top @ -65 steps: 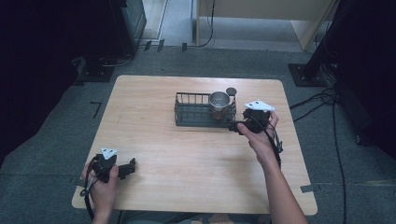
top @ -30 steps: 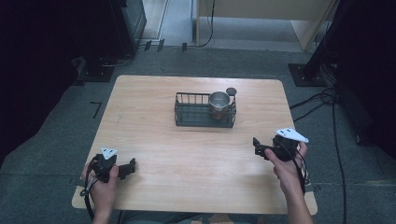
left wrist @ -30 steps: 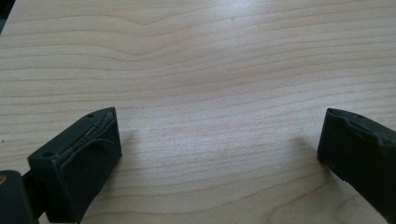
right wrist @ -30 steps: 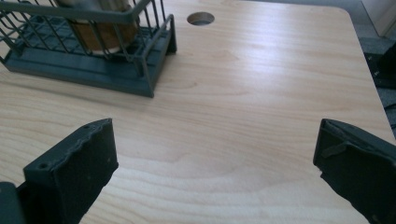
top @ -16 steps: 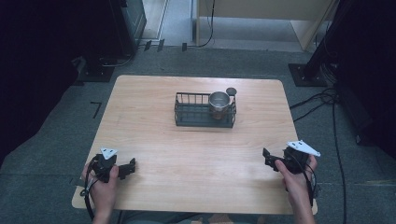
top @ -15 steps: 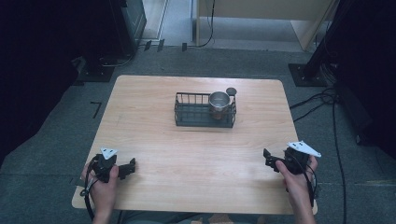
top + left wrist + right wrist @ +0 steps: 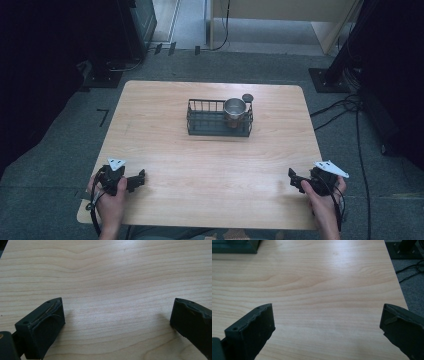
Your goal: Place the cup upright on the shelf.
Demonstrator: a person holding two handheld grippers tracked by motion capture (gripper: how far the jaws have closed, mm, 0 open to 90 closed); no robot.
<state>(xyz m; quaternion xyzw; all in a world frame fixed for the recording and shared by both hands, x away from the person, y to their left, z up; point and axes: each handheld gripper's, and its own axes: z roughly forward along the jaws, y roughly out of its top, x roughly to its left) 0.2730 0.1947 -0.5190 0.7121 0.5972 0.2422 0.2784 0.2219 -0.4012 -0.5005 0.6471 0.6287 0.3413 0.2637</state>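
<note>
A black wire basket [image 7: 200,123] stands at the middle back of the wooden table [image 7: 210,165]. A shiny metal cup [image 7: 234,111] sits upright in its right end. A small dark round lid [image 7: 247,98] lies just behind the basket's right corner. My left gripper [image 7: 138,179] rests at the front left of the table, open, with bare wood between its jaws [image 7: 117,315]. My right gripper [image 7: 293,178] is at the front right edge, open too, with nothing between its jaws [image 7: 327,320]. Both are far from the basket.
The table's right edge [image 7: 398,282] runs close beside the right gripper, with grey floor and cables [image 7: 345,107] beyond. A corner of the basket [image 7: 234,247] sits at the top left of the right gripper view. Dark equipment stands [image 7: 325,77] surround the table.
The right gripper drew back from the cup in the basket to the table's front right edge, empty. The cup stays in the basket. The left gripper has not moved.
</note>
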